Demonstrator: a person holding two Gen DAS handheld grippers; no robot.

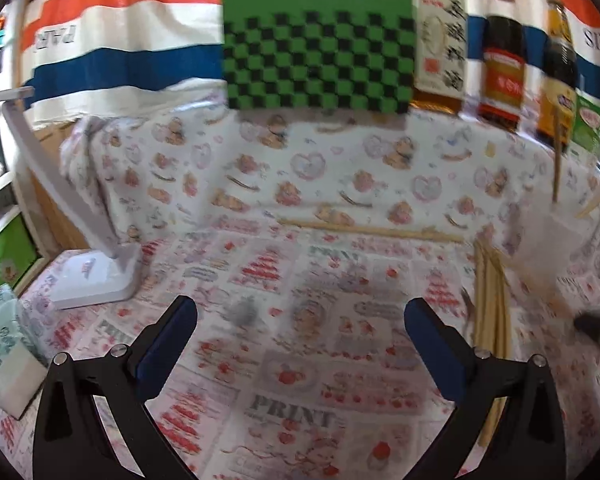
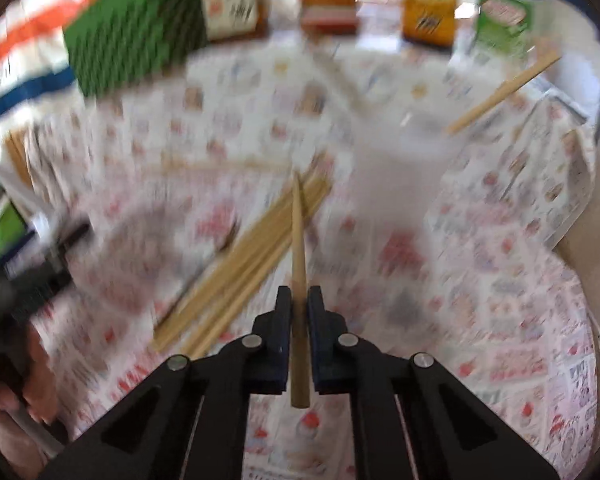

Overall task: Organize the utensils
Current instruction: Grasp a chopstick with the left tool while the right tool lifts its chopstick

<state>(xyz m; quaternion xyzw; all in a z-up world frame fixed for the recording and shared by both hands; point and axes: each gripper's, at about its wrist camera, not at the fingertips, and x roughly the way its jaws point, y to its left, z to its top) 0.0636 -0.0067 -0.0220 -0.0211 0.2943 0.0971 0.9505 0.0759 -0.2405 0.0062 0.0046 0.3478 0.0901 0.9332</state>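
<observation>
My right gripper point(image 2: 299, 300) is shut on a single wooden chopstick point(image 2: 299, 240) that points forward, above the table. A bundle of loose chopsticks point(image 2: 244, 268) lies on the printed tablecloth just left of it; it also shows in the left wrist view point(image 1: 492, 300). A clear plastic cup point(image 2: 400, 168) stands ahead to the right with a chopstick point(image 2: 504, 92) leaning out of it. My left gripper point(image 1: 300, 316) is open and empty above the cloth. One chopstick point(image 1: 372, 231) lies crosswise ahead of it.
A green checkered box point(image 1: 320, 46), sauce bottles point(image 1: 502, 68) and a green carton point(image 1: 590, 124) line the back. A white desk lamp base point(image 1: 94, 276) stands at the left, with a tissue pack point(image 1: 4, 344) nearer. The view is motion-blurred.
</observation>
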